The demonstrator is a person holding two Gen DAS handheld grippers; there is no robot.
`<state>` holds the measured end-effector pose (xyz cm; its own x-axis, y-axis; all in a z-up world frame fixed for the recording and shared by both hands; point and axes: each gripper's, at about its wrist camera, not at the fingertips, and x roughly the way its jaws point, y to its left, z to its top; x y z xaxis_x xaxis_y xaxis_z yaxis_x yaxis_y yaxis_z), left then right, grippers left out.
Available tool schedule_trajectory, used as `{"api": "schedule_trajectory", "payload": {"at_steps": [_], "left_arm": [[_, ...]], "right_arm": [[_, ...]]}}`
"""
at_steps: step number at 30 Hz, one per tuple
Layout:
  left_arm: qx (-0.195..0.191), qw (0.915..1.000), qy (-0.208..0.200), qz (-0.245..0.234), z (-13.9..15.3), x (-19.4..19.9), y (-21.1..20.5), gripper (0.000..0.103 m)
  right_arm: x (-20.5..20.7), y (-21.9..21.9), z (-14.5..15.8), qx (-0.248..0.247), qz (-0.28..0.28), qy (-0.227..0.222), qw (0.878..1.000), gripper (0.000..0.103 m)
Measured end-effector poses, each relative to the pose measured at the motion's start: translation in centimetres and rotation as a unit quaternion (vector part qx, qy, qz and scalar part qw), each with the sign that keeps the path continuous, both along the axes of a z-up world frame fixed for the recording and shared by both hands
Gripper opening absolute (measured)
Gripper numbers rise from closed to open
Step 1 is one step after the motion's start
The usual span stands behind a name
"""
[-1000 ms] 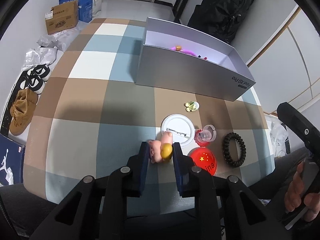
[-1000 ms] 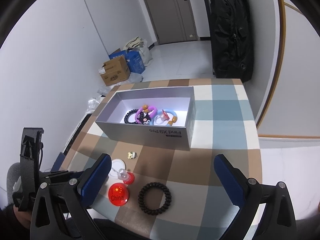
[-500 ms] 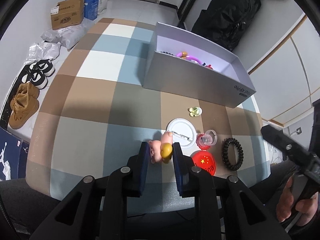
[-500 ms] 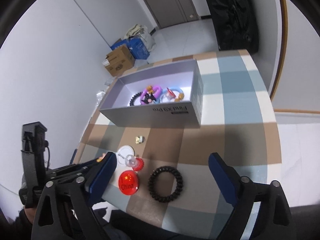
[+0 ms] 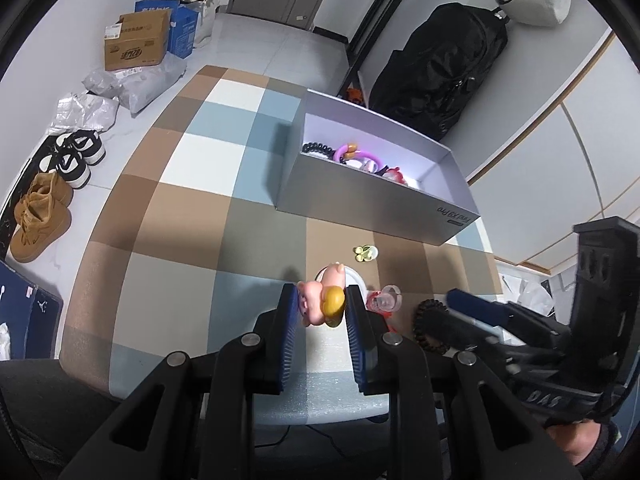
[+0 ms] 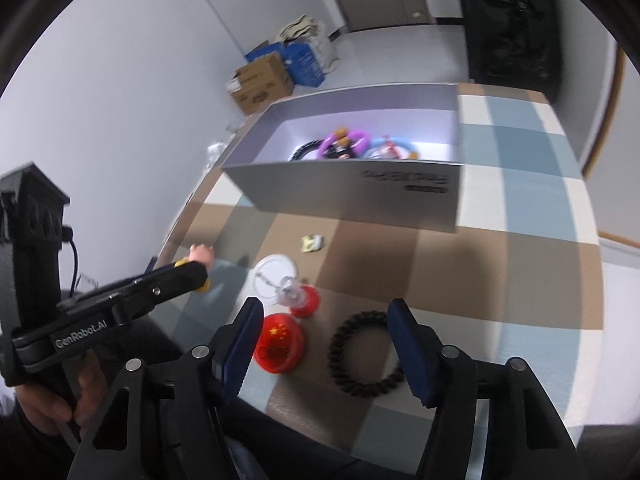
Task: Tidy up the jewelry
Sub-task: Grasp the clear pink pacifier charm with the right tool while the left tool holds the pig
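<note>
Black coiled hair tie lies on the checked bench between the right gripper fingers, now lower and closing around it, while the left gripper clamps the pink pig charm, so both look box-bound.

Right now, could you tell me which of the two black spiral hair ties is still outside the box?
The black spiral hair tie lying on the checked tablecloth, between the closing right gripper's fingers. The other black tie lies inside the grey box.

"GenRobot.AI" on left claw, "DAS" on right claw
</note>
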<state>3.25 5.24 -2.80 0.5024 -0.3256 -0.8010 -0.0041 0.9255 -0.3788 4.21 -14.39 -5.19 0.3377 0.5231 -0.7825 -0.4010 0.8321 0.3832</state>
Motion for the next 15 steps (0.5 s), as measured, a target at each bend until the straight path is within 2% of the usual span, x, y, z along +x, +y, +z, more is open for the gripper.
{"api": "schedule_trajectory", "payload": {"at_steps": [6, 11, 13, 15], "left_arm": [[-0.015, 0.9999, 0.004, 0.002, -0.1, 0.2, 0.7, 0.019], [-0.035, 0.9994, 0.0, 0.0, -0.1, 0.3, 1.2, 0.018], [-0.042, 0.9991, -0.001, 0.0, -0.1, 0.4, 1.4, 0.019], [-0.048, 0.9988, 0.001, 0.003, -0.1, 0.6, 1.7, 0.019]], "right_arm": [[0.3, 2.0, -0.7, -0.02, 0.025, 0.004, 0.999, 0.052], [0.5, 3.1, -1.0, -0.025, 0.036, 0.0, 0.999, 0.051], [0.4, 3.6, -1.0, -0.036, 0.043, -0.01, 0.998, 0.048], [0.6, 4.0, -1.1, -0.038, 0.047, -0.011, 0.998, 0.04]]}}
